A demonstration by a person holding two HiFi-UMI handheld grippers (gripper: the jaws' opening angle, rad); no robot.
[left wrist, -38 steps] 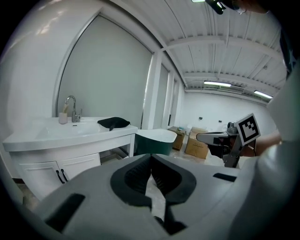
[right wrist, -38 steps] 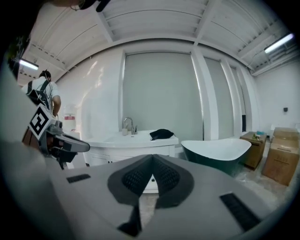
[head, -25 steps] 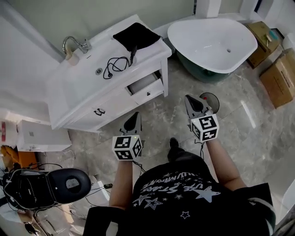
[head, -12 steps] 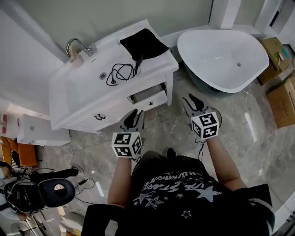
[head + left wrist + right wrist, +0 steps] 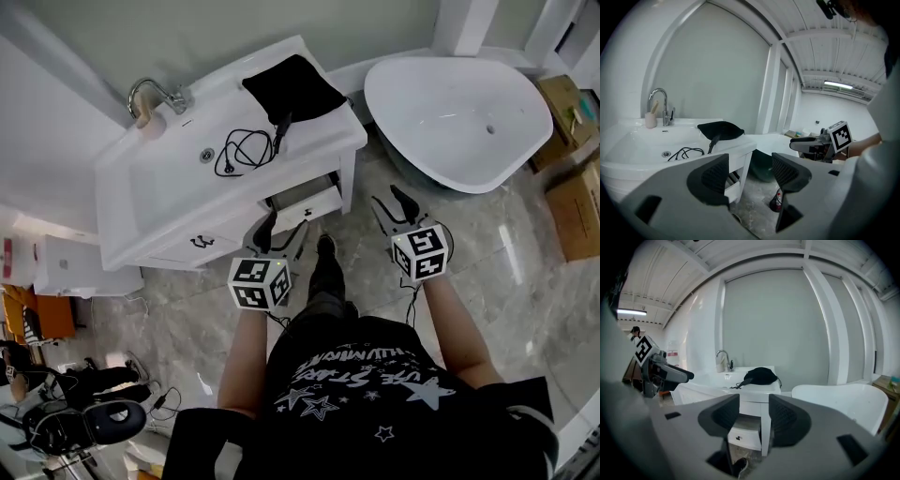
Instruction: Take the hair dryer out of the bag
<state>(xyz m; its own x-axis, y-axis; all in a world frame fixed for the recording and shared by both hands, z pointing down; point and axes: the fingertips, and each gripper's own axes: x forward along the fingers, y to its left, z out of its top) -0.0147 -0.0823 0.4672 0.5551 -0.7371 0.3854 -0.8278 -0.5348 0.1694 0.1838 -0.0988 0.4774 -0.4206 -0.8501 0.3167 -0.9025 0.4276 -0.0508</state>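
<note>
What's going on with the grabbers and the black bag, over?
Left gripper, right gripper: jaws opening, both empty, short of the vanity. Black bag on top, cord trailing out, untouched. Drawer ajar below.

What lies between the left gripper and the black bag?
Head view: the half-open drawer of the vanity, then countertop with the black cord leading to the black bag. The left gripper is opening its jaws, nothing between them.

Floor gap (image 5: 367, 204) between vanity (image 5: 159, 187) and bathtub (image 5: 441, 103)
</note>
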